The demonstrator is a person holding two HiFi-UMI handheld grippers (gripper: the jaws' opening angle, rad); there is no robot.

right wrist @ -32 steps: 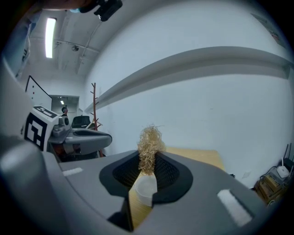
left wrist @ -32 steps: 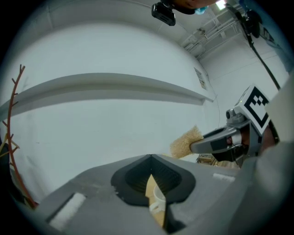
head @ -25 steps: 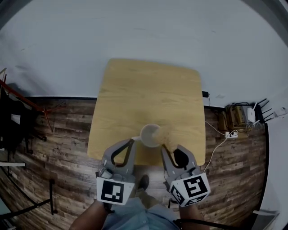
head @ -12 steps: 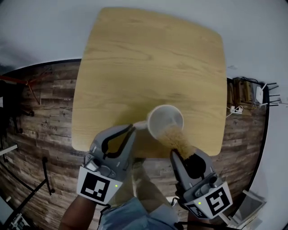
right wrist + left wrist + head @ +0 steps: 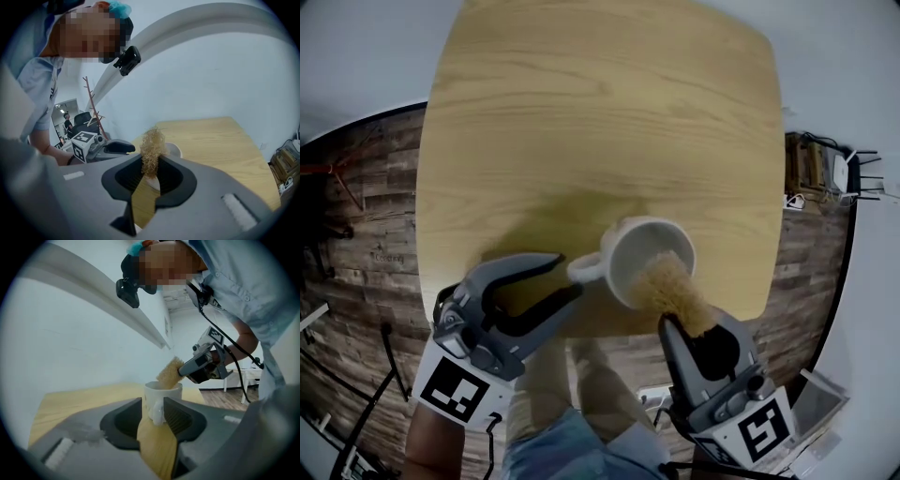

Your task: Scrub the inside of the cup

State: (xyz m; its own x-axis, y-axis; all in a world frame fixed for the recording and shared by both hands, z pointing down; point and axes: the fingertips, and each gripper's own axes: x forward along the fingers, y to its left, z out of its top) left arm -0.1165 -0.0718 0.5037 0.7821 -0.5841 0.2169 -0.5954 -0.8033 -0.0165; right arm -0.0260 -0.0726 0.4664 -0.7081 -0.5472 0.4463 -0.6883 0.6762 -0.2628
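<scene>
A white cup (image 5: 642,253) stands near the front edge of the wooden table (image 5: 581,122), its handle (image 5: 581,270) pointing left. My left gripper (image 5: 565,277) is at that handle with its jaws opening. The handle (image 5: 157,411) lies between the fingers, which stand apart from it. My right gripper (image 5: 698,328) is shut on a tan fibrous scrubber (image 5: 670,286), whose tip reaches over the rim into the cup. In the right gripper view the scrubber (image 5: 152,150) stands up between the jaws and hides most of the cup (image 5: 175,150).
The cup sits close to the table's near edge (image 5: 581,328). Dark plank floor (image 5: 356,234) surrounds the table. Cables and a power strip (image 5: 825,173) lie on the floor at the right. A coat stand (image 5: 91,108) rises behind the person.
The left jaws, shut at the cup handle before, now stand apart. The scrubber has gone further into the cup. The head view has drawn closer to the table.
</scene>
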